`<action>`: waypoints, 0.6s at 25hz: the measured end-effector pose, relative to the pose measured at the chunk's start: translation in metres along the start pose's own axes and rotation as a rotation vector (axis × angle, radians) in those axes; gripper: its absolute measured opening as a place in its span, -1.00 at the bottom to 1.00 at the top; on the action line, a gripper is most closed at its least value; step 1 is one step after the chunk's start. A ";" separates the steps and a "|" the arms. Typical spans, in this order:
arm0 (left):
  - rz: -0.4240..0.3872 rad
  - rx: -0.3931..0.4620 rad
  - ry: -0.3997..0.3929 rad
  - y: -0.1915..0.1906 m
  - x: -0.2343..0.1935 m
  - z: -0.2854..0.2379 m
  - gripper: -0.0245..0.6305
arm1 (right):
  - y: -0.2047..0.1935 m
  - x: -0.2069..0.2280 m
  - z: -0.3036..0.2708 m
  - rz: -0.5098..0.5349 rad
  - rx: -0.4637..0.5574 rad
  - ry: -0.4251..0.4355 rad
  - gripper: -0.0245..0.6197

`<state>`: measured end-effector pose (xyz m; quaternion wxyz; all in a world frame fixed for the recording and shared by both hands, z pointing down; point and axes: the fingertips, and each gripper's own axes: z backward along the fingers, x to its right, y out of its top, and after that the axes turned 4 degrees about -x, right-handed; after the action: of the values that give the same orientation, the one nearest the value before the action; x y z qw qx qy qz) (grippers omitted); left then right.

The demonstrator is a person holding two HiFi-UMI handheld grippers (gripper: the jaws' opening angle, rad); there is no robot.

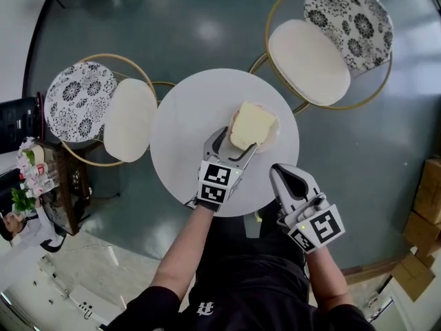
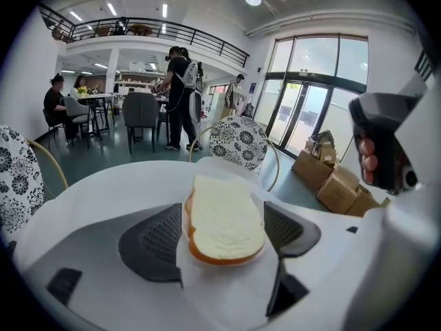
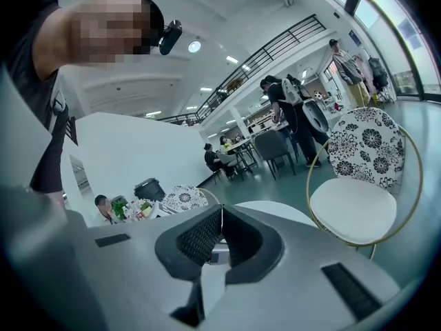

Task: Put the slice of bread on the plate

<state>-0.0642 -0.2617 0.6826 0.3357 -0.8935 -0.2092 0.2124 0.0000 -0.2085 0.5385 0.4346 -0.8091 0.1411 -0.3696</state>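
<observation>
A slice of bread [image 1: 251, 125] [image 2: 222, 209] with a brown crust lies flat on a small white plate [image 1: 276, 131] [image 2: 227, 285] on the round white table [image 1: 186, 129]. My left gripper [image 1: 238, 143] [image 2: 224, 232] reaches in from the near side and stands open, one jaw on each side of the slice, close to the crust without squeezing it. My right gripper [image 1: 279, 172] [image 3: 220, 216] is shut with nothing in it. It hovers at the table's near right edge, apart from the plate.
Two gold-framed chairs with floral backs flank the table, one at the left [image 1: 127, 119] and one at the far right [image 1: 310, 61]. Cardboard boxes [image 1: 424, 219] [image 2: 331, 178] sit on the floor to the right. People [image 2: 179, 95] stand and sit farther back in the café.
</observation>
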 end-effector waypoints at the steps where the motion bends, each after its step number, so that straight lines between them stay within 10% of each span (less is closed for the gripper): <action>1: 0.001 0.006 0.002 0.003 0.001 0.005 0.17 | 0.002 -0.001 0.000 0.003 -0.001 -0.004 -0.90; 15: 0.003 0.159 -0.085 0.101 0.068 0.111 0.12 | 0.069 -0.032 0.026 0.059 0.010 -0.079 -0.90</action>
<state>-0.0431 -0.2391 0.5212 0.3960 -0.8547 -0.2042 0.2665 0.0028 -0.2156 0.4582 0.4545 -0.8165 0.1455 -0.3250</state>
